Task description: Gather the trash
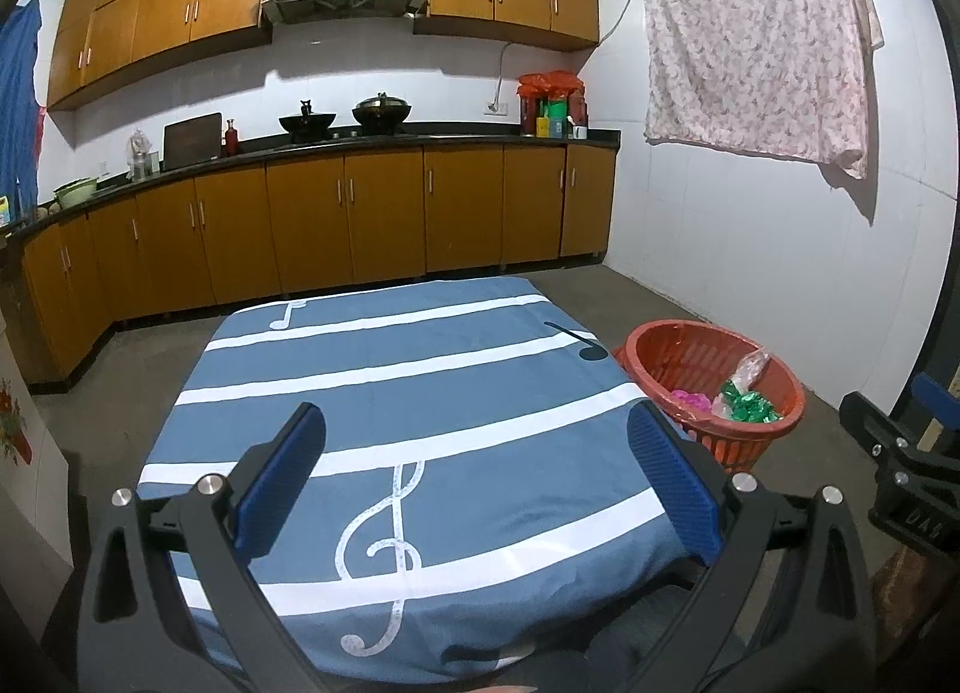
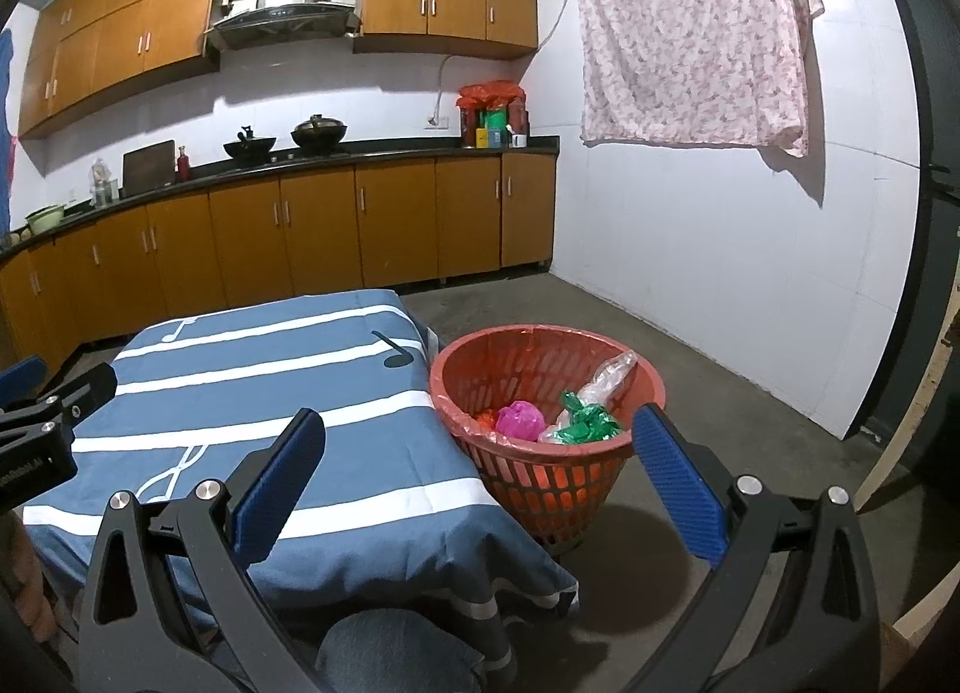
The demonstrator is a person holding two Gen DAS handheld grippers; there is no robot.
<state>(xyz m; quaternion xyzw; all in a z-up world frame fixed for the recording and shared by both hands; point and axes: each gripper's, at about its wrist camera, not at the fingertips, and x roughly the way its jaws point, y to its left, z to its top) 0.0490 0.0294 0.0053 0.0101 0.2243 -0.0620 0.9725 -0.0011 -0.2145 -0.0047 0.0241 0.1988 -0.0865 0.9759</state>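
An orange plastic basket (image 2: 647, 378) stands on the floor right of the table; it also shows in the left wrist view (image 1: 660, 333). Inside lie a pink wad (image 2: 519, 419), green foil wrappers (image 2: 585, 423) and clear plastic (image 2: 609, 375). My left gripper (image 1: 477, 435) is open and empty above the near part of the table. My right gripper (image 2: 480, 441) is open and empty, held over the table's right edge, short of the basket. The table has a blue cloth (image 1: 420, 393) with white stripes and music notes; no trash shows on it.
Brown kitchen cabinets (image 1: 360, 213) and a dark counter with pots run along the back wall. A pink floral cloth (image 1: 756, 33) hangs on the white right wall. Grey concrete floor (image 2: 690, 333) lies around the basket. The right gripper's body shows at the right edge (image 1: 900, 465).
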